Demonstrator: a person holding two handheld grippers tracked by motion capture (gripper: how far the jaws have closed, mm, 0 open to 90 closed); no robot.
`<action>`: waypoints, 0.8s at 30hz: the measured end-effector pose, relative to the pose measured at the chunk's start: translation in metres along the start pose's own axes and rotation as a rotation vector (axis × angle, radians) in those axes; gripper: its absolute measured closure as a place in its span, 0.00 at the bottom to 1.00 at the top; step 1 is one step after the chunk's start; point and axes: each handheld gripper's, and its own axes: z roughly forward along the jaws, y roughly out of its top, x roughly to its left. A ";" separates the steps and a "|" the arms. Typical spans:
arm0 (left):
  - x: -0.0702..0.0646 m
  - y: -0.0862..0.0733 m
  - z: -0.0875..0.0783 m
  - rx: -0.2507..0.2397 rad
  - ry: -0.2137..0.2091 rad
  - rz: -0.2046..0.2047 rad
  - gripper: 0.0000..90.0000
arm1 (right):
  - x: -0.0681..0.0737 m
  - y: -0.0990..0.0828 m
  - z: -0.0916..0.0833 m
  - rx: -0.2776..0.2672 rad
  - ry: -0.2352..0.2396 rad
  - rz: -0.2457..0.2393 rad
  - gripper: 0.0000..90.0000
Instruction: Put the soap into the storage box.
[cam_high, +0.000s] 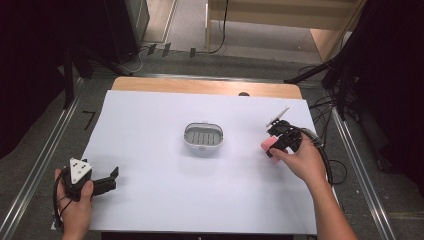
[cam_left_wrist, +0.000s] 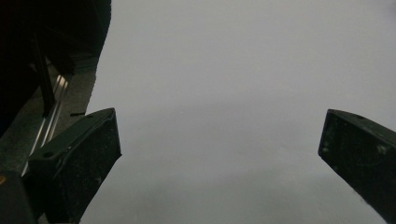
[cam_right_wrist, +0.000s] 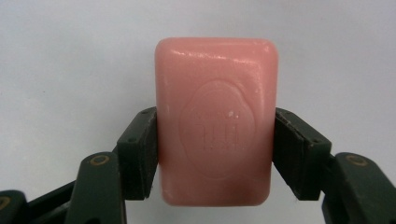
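A pink bar of soap (cam_right_wrist: 215, 121) with an embossed seal is clamped between the pads of my right gripper (cam_right_wrist: 215, 154), which is shut on its two long sides. In the high view the soap (cam_high: 268, 144) and right gripper (cam_high: 280, 141) are at the right of the white sheet, to the right of a white soap dish (cam_high: 203, 136) with a ribbed grey inside. My left gripper (cam_high: 112, 178) rests at the sheet's front left corner. Its jaws stand wide open over bare white sheet, with nothing between the left gripper's fingers (cam_left_wrist: 84, 158).
The white sheet (cam_high: 150, 125) covers a wooden table whose far edge (cam_high: 205, 86) shows beyond it. Metal rails (cam_high: 45, 165) run along both sides of the table. Dark curtains and stand legs flank the table at left and right.
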 end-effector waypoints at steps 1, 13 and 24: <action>0.000 0.000 0.000 0.000 0.001 -0.001 0.00 | 0.001 0.002 -0.001 -0.007 0.000 -0.020 0.43; 0.000 0.000 0.000 -0.001 -0.003 -0.002 0.00 | 0.018 0.026 -0.017 -0.050 0.028 -0.172 0.43; 0.001 0.000 0.000 -0.006 -0.008 -0.003 0.00 | 0.034 0.051 -0.021 -0.091 0.055 -0.302 0.43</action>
